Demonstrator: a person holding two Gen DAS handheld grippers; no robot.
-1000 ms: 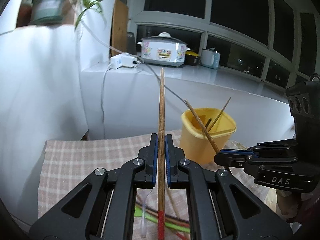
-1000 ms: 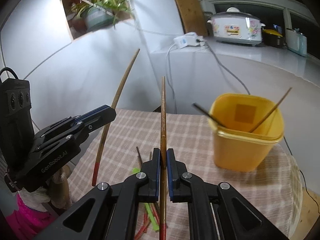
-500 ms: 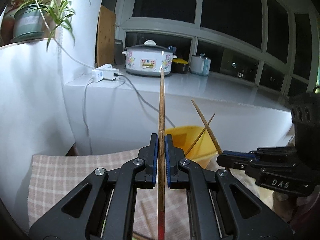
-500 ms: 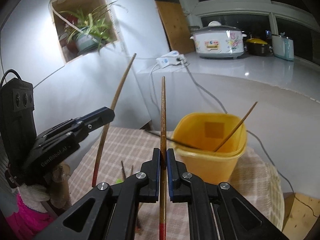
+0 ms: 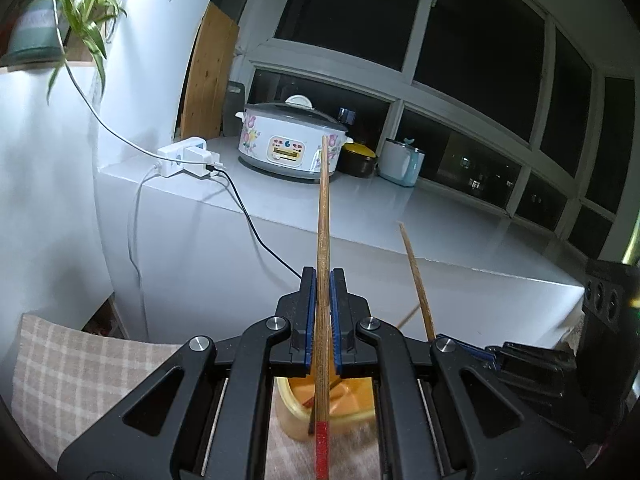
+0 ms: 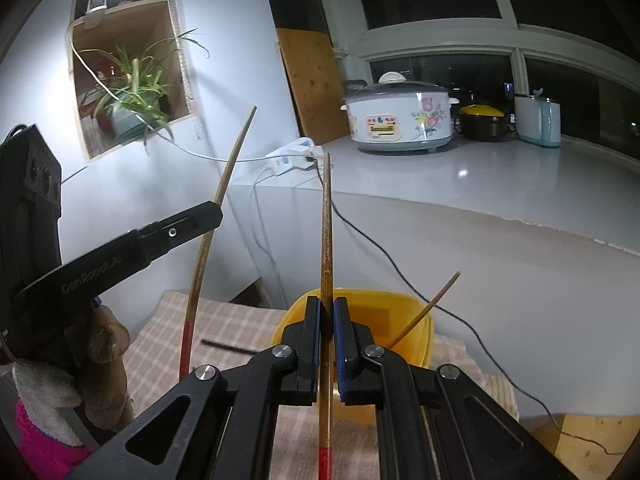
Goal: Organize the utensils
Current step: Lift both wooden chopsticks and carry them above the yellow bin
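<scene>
Dark night windows and a white ledge fill the background, where a flowered rice cooker [image 5: 290, 144] is set beside a white power strip [image 5: 188, 158], and a spider plant [image 6: 132, 92] is seen in a wall niche. Lower down, a checked cloth [image 6: 236, 328] is spread over the desk, and a yellow tub [image 6: 416, 332] is placed on it. At least one thin stick [image 6: 426, 308] is leaned inside the tub, its tip raised above the rim. The left claw [image 5: 323, 316] is clenched on a wooden chopstick with a red end [image 5: 323, 240], which is held upright, its red end hanging over the tub's opening. The right claw [image 6: 327, 338] is likewise clamped on a second red-ended chopstick [image 6: 326, 232], held upright just in front of the tub. From the right wrist view, the left claw and its curved-looking chopstick are seen to the left of the tub, above the cloth. A dark stick [image 6: 228, 346] is laid flat on the cloth near the tub.
</scene>
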